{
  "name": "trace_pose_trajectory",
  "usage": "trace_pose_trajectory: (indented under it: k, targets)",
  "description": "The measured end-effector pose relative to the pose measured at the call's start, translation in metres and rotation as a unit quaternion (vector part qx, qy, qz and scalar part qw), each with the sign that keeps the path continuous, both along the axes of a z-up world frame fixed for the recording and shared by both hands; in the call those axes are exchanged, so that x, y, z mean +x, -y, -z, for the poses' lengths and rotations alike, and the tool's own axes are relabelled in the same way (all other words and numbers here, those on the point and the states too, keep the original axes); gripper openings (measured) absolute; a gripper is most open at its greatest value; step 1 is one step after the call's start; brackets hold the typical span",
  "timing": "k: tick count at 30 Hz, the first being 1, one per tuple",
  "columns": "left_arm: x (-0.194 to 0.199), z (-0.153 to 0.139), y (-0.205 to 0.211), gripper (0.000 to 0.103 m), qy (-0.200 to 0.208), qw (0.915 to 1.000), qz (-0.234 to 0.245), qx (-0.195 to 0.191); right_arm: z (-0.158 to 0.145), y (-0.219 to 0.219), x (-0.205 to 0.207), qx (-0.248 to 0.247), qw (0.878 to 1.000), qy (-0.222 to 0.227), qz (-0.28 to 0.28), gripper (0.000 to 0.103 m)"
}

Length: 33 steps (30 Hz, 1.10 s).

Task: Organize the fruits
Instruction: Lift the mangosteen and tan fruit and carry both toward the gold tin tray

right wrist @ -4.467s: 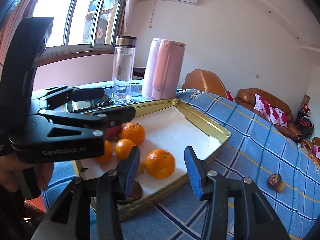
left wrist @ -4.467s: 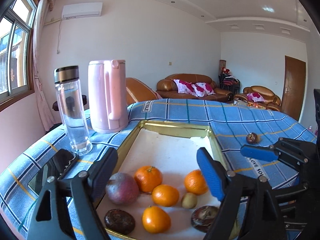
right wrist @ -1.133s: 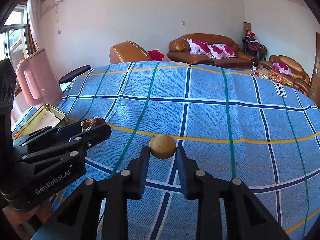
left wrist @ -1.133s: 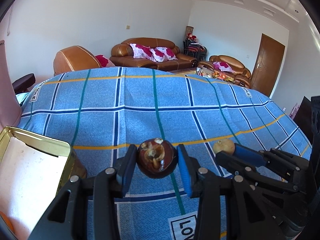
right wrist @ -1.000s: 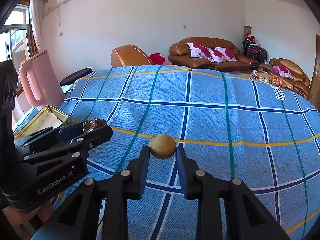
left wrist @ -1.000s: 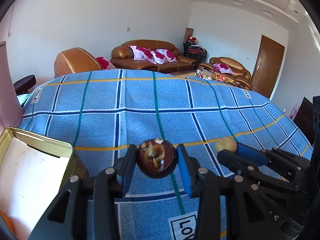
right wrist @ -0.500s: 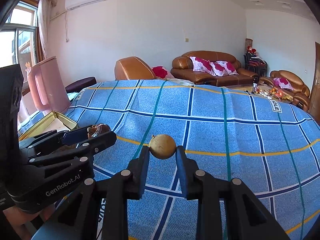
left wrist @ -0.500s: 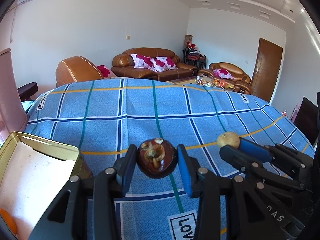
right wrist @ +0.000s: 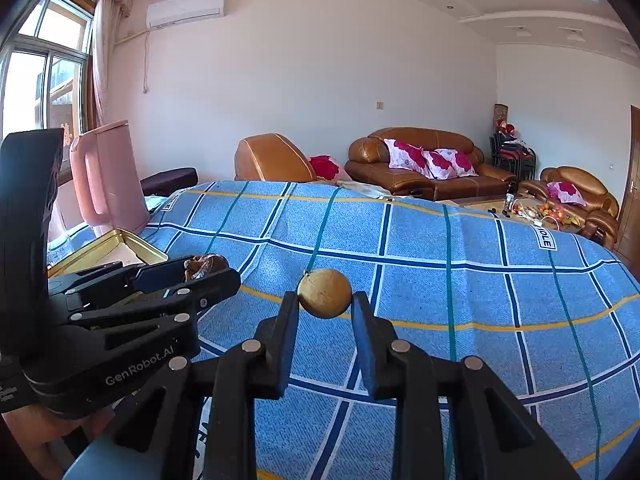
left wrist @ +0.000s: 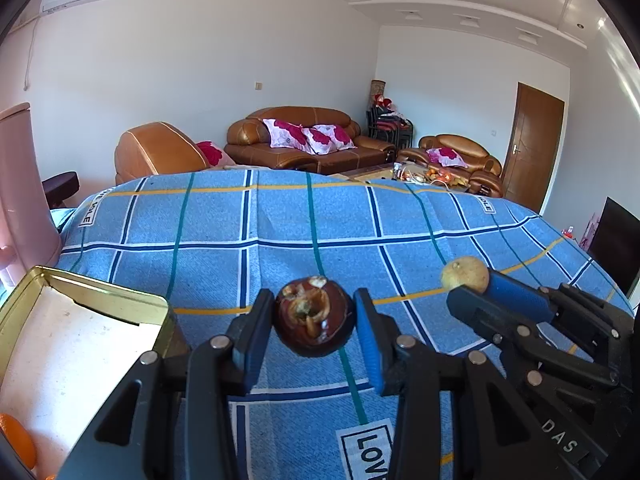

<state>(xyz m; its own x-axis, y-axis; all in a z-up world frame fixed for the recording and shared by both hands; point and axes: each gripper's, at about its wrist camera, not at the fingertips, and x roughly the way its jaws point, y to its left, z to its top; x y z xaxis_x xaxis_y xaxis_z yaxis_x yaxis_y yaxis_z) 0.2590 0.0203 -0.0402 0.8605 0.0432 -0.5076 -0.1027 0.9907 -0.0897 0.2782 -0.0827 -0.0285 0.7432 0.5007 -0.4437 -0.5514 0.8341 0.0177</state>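
Note:
My left gripper (left wrist: 314, 316) is shut on a dark brown round fruit (left wrist: 314, 322) and holds it above the blue checked tablecloth (left wrist: 280, 220). My right gripper (right wrist: 325, 300) is shut on a small yellow-brown round fruit (right wrist: 325, 293), also held above the cloth. Each gripper shows in the other's view: the right one with its yellow fruit (left wrist: 465, 279) at the right, the left one with its dark fruit (right wrist: 204, 266) at the left. The gold-rimmed tray (left wrist: 96, 294) lies at the lower left, with an orange (left wrist: 16, 440) at its near edge.
A pink jug (right wrist: 110, 184) stands behind the tray (right wrist: 108, 246) at the left. Brown sofas (left wrist: 304, 144) and an armchair (right wrist: 272, 158) stand beyond the table's far edge. A door (left wrist: 532, 148) is at the far right.
Both grippers have risen a little with their fruits held fast; more of the room shows above the table. The tray has come further into the left wrist view.

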Motion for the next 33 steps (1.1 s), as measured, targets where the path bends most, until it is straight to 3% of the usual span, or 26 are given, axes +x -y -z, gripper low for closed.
trace_pose_trajectory:
  k: [33]
  targets:
    - [-0.027, -0.01, 0.014, 0.042, 0.062, 0.9972, -0.001, 0.042, -0.008, 0.017, -0.028, 0.037, 0.997, 0.062, -0.002, 0.029]
